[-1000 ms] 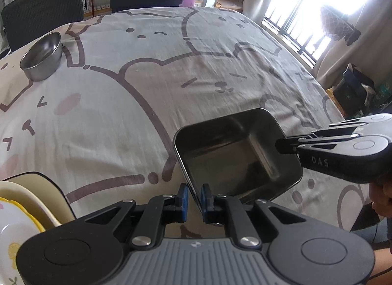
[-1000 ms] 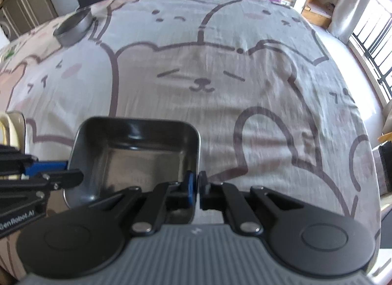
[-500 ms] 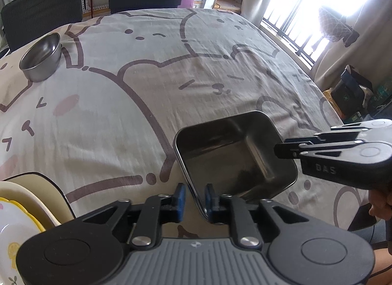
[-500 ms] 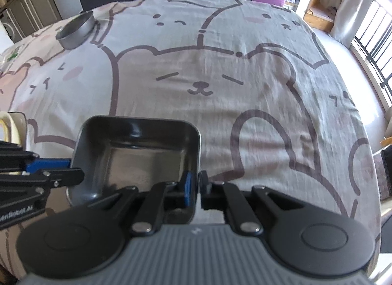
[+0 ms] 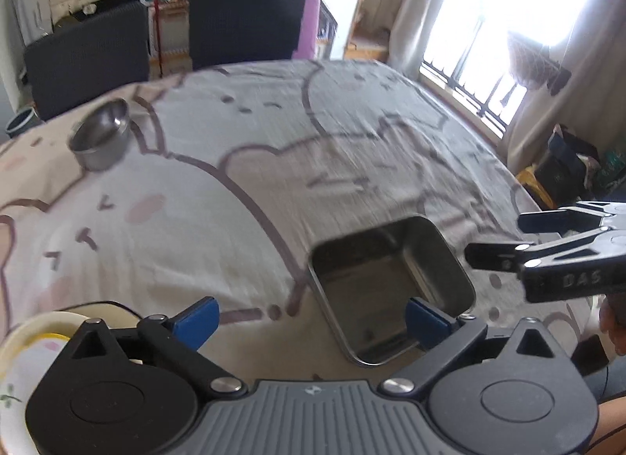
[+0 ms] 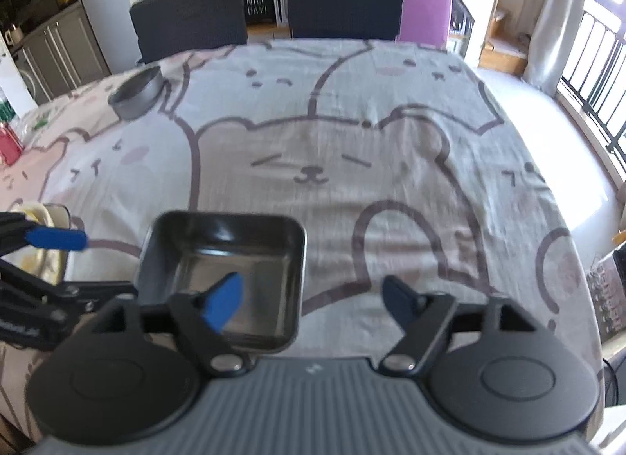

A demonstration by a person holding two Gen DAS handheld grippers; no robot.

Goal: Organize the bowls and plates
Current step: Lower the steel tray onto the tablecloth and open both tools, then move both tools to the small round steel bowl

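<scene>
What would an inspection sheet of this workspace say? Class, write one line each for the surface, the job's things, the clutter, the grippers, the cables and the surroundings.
Surface: table under a bear-print tablecloth.
Job's things: square metal dish sits near the front edge; round metal bowl far left; stacked plates at the near left edge.
Clutter: red packet at the far left edge, too blurred to identify.
Grippers: left gripper open, one finger over the dish; right gripper open, one finger over the dish. Neither holds it.
Cables: nothing seen.
Surroundings: two dark chairs behind the table, curtained window to the right.
</scene>
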